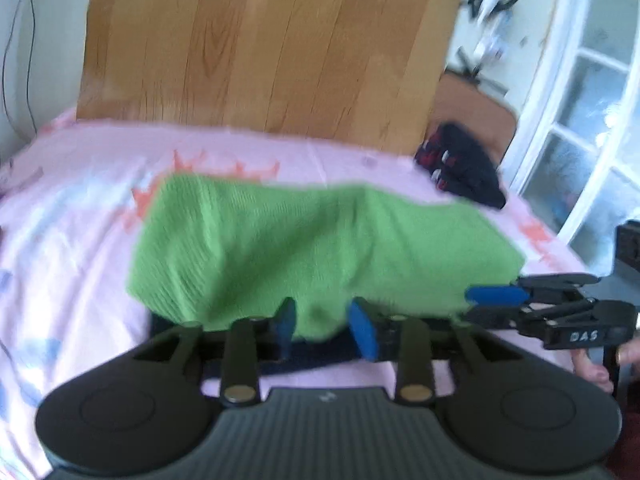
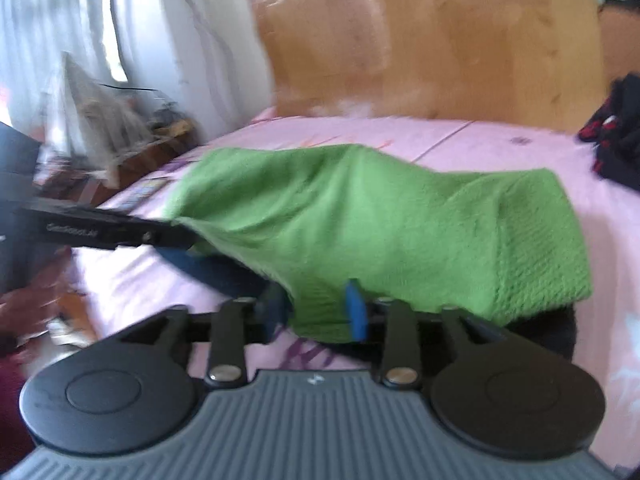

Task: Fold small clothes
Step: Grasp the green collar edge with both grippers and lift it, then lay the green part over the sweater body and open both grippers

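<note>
The green cloth (image 1: 320, 248) lay soft, light and limp on the bed (image 1: 80, 216). Left gripper (image 1: 326, 330) and right gripper (image 2: 318, 312) stood spread around its near hem, the best place to hold.

A green waffle-textured knit cloth (image 2: 384, 224) lies humped across the centre of the frame on a pink printed bedsheet (image 2: 500, 140). The right gripper (image 2: 316, 312), at lower centre, has its blue-padded jaws parted, with the cloth's near edge hanging between them. The left gripper (image 2: 176, 236) enters from the left edge, its tip at the cloth's left corner. A dark bundle of clothing (image 2: 616, 136) sits at the right edge. A wooden headboard (image 2: 440, 40) fills the upper centre.
</note>
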`<action>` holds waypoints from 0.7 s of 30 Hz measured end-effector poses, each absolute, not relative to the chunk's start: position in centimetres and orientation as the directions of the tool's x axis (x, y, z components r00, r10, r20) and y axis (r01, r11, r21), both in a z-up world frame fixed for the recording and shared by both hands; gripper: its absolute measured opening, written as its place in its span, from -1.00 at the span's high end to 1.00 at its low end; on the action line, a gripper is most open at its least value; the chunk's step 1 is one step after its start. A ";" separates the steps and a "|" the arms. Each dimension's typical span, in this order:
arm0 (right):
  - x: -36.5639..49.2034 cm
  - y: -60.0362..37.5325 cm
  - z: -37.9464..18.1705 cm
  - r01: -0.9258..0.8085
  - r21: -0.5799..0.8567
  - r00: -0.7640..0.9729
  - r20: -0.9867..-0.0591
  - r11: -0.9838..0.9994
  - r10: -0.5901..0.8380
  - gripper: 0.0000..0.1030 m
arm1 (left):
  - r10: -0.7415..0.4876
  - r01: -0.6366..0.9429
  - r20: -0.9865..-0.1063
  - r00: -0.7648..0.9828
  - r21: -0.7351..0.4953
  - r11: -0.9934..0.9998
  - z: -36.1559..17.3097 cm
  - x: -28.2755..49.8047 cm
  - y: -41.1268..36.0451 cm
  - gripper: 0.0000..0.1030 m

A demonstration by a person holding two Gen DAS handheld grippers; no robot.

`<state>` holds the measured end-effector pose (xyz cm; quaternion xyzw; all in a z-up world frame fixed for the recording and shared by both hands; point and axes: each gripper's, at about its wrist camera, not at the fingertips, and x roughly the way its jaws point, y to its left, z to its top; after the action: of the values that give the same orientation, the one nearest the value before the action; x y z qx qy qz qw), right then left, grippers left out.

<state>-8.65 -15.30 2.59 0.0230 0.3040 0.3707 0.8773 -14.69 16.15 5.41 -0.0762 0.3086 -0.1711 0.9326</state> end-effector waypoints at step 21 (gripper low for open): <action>-2.5 -9.9 3.0 -0.633 0.121 0.584 -0.573 0.764 0.575 0.65 | -0.244 0.132 -0.630 0.737 -0.220 0.966 3.3 -5.5 17.2 0.61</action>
<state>-2.54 -9.87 2.97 -0.0483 0.3042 0.3399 0.8886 -5.52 17.24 3.27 -0.0806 0.3478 -0.1014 0.9286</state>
